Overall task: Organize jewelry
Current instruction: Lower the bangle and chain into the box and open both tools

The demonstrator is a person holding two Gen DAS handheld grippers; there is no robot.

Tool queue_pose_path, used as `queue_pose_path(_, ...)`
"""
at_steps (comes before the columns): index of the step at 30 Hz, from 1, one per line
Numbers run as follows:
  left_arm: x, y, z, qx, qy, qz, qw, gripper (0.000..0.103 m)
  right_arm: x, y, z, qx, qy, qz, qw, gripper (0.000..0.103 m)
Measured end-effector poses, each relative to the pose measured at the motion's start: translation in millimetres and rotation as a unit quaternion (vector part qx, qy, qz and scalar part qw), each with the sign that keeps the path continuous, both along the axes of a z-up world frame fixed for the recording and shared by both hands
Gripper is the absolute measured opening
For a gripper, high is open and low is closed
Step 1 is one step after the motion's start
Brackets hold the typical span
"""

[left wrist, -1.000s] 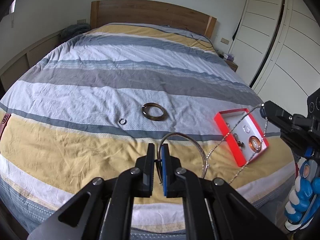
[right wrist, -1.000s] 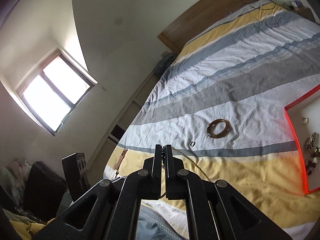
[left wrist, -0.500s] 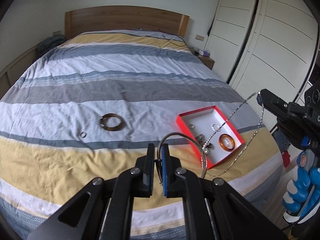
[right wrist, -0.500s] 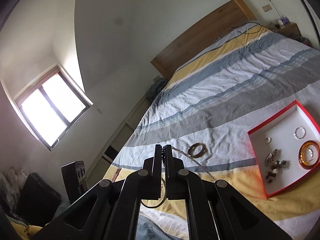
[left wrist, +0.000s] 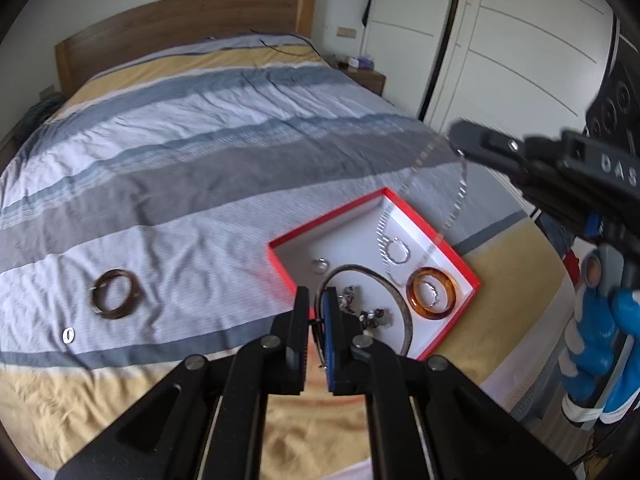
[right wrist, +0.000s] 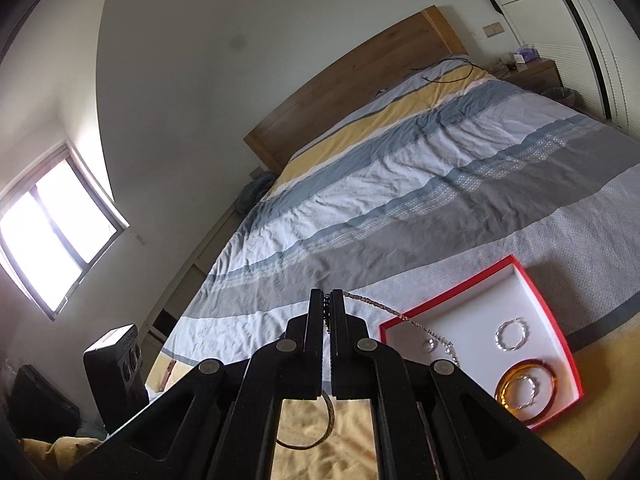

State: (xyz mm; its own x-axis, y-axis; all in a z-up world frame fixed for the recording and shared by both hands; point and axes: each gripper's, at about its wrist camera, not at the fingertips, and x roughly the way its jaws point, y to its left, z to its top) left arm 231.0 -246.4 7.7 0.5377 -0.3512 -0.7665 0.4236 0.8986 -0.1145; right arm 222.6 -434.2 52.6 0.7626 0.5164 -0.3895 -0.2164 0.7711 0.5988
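Note:
My left gripper is shut on a thin metal bangle and holds it over the near corner of the red-rimmed jewelry box. My right gripper is shut on a silver chain necklace, which hangs over the box; the chain also shows in the left wrist view. In the box lie an amber bangle, a silver ring hoop and small earrings. A dark brown bangle and a small ring lie on the bed to the left.
The striped bed cover fills the view, with a wooden headboard at the far end. White wardrobe doors stand to the right, with a nightstand beside the bed. A window is to the left.
Both grippers have moved right and towards the box with their loads. The bangle and the hanging chain now sit over the box instead of the bed cover.

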Motion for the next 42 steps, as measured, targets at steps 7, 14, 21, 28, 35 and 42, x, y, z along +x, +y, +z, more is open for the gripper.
queue_pose_path(7,31,-48,-58,0.017,0.042,-0.031,0.9985,0.006,58,-29,-41,-0.007,0.028,-0.016,0.999,0.003)
queue_pose_path(14,40,-77,-101,0.038,0.071,-0.060,0.9949,0.006,83,-43,-89,-0.027,0.068,-0.021,0.997,0.003)
queue_pose_path(21,40,-87,-126,0.034,0.098,-0.068,0.9923,0.006,85,-57,-133,-0.039,0.118,-0.038,0.991,0.003)
queue_pose_path(28,47,-83,-127,0.022,0.117,-0.055,0.9913,0.008,80,-61,-145,-0.054,0.145,-0.058,0.986,0.007)
queue_pose_path(35,46,-79,-122,0.016,0.131,-0.048,0.9901,0.020,62,-72,-137,-0.058,0.150,-0.088,0.983,0.022)
queue_pose_path(42,23,-69,-95,0.020,0.113,-0.041,0.9926,0.025,31,-71,-114,-0.052,0.139,-0.095,0.984,0.024)
